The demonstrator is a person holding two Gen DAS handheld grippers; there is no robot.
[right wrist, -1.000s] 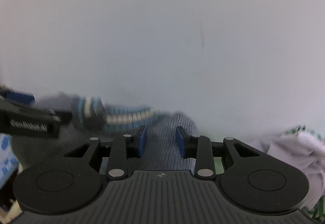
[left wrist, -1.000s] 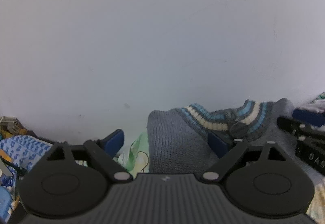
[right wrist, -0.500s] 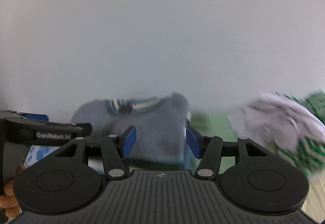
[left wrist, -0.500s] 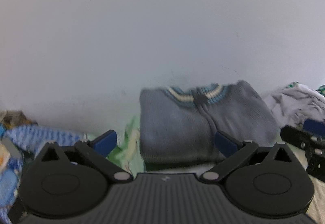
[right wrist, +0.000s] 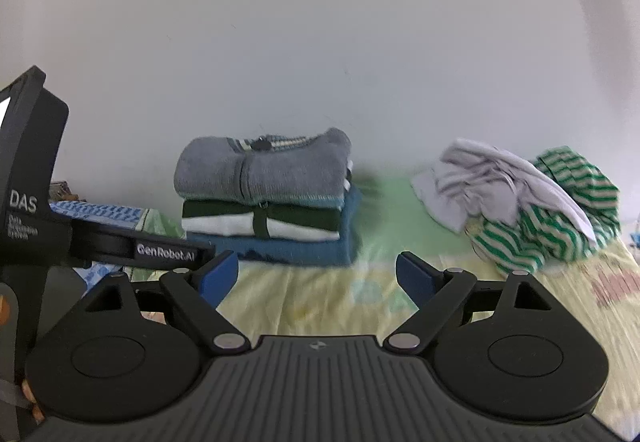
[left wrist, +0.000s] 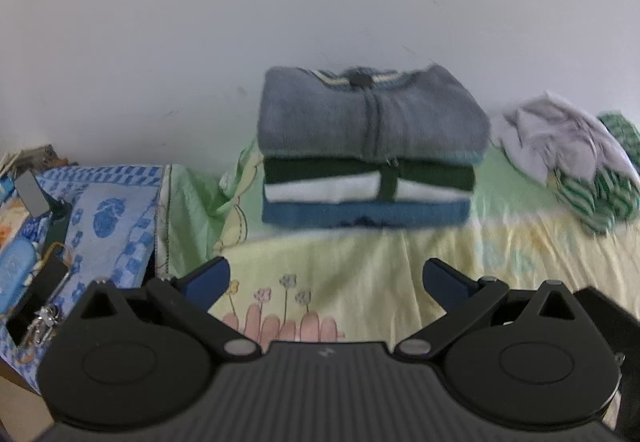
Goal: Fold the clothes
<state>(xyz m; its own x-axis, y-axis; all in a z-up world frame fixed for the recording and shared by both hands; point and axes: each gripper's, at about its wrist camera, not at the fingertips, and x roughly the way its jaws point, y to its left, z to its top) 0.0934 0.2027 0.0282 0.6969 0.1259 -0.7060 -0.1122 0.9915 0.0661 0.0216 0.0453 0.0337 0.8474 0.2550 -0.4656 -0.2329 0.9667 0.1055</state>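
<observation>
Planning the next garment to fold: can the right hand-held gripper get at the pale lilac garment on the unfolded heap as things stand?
Probably yes. The right hand-held gripper is open and empty, and the pale lilac garment lies on top of the green striped garment, with only bare bedsheet between them.

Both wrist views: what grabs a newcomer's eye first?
The neat stack of folded clothes against the wall, a grey cardigan on top of a green-and-white layer and a blue one. Next, the unfolded pile to its right on the bedsheet, a pale garment over green stripes. Both grippers, left and right, hang open and empty in front of the stack.
</observation>
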